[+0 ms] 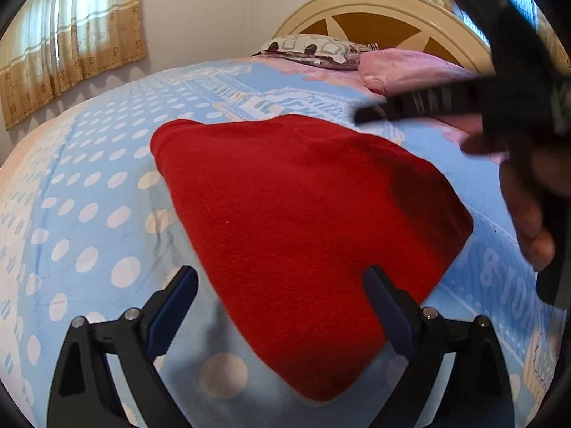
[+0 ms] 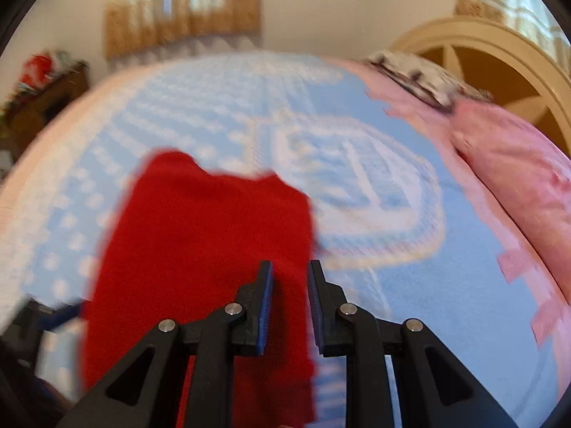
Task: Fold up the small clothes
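A red garment (image 1: 303, 235) lies folded flat on the blue dotted bedspread (image 1: 89, 185). My left gripper (image 1: 280, 278) is open and empty, its fingers wide apart above the garment's near edge. The right gripper (image 1: 371, 114) shows as a blurred black shape at the upper right of the left wrist view, above the garment's far corner. In the blurred right wrist view the red garment (image 2: 200, 249) lies below and to the left. My right gripper (image 2: 291, 274) is above its right edge, jaws a narrow gap apart with nothing between them.
A pink pillow (image 1: 403, 67) and a patterned pillow (image 1: 310, 50) lie by the cream headboard (image 1: 385, 10). Curtains (image 1: 64, 42) hang on the far wall. A cluttered wooden stand (image 2: 46, 89) is beyond the bed's left side.
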Available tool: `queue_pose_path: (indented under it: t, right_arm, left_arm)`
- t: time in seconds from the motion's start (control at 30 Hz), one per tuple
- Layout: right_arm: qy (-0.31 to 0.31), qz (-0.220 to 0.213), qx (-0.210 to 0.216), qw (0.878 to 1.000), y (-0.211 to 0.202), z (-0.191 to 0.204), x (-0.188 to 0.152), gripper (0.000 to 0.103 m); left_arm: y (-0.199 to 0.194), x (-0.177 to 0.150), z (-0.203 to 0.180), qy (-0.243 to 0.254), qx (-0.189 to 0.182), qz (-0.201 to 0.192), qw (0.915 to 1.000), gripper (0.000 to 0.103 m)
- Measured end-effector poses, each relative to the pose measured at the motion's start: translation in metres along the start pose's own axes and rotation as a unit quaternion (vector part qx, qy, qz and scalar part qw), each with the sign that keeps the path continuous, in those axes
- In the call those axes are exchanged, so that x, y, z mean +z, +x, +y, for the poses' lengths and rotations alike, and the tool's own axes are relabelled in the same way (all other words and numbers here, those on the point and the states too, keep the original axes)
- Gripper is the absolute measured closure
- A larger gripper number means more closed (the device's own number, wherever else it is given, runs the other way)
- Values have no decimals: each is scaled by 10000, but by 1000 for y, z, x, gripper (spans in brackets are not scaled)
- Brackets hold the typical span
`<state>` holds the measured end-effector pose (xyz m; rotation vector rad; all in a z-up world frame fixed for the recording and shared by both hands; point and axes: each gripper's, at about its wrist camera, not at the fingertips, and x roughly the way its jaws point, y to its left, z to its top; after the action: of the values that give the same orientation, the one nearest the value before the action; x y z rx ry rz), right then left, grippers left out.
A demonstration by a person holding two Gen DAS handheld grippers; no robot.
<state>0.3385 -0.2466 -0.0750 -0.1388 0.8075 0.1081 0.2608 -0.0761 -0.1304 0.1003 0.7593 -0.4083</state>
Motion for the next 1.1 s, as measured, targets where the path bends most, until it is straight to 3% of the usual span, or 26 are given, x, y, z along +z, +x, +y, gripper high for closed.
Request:
queue_pose_path:
  t: [0.07, 0.17, 0.2, 0.27, 0.43, 0.5, 0.57, 0.6, 0.67, 0.73, 0.8, 0.87, 1.1]
  right_arm:
    - [-201, -51, 447, 9988, 0, 16, 9, 67]
    - [-191, 463, 702, 9963, 27, 25, 13, 67]
    - [-143, 660, 744, 9949, 40, 24, 11, 68]
    - [-150, 842, 403, 9955, 59, 16, 5, 68]
    - [157, 761, 749, 9942, 69, -13, -2, 69]
    - [58, 734, 684, 9949, 66, -11, -1, 69]
    - [70, 435, 495, 9978, 49, -11, -2, 68]
    - [74, 268, 560, 9980, 36, -11, -5, 67]
    - [45, 35, 1122, 9937, 9, -10, -16, 67]
    - [-285, 38, 1408, 9896, -4, -2, -33, 67]
    - [-624, 237, 1396, 9880, -2, 2, -52, 69]
    - [-579, 284, 1403, 9880, 4, -4, -59, 69]
    - [-443, 219, 1950, 9796, -3, -19, -40, 67]
  left_arm:
    - [0, 0, -2, 30, 18, 13, 10000, 6]
    - [-2, 1, -2, 20, 52, -2, 10000, 4]
    - [-3, 1, -1, 5, 55, -6, 10000, 4]
    - [-6, 1, 0, -63, 13, -19, 10000, 4]
    - [-15, 2, -1, -120, -35, -105, 9999, 4]
    - [-14, 0, -5, 1, 77, -40, 10000, 4]
    - [-9, -2, -6, 72, 106, 89, 9999, 4]
    - [-8, -3, -6, 55, 93, 105, 9999, 4]
    - [-8, -4, -5, 7, 71, 118, 9999, 3]
    - [-12, -4, -3, -47, 58, 93, 9999, 3]
    - [-14, -3, -2, -88, 59, 99, 9999, 3]
    - [-17, 0, 0, -126, 37, 177, 9998, 3]
    - [-27, 18, 16, -392, 131, 77, 9991, 3]
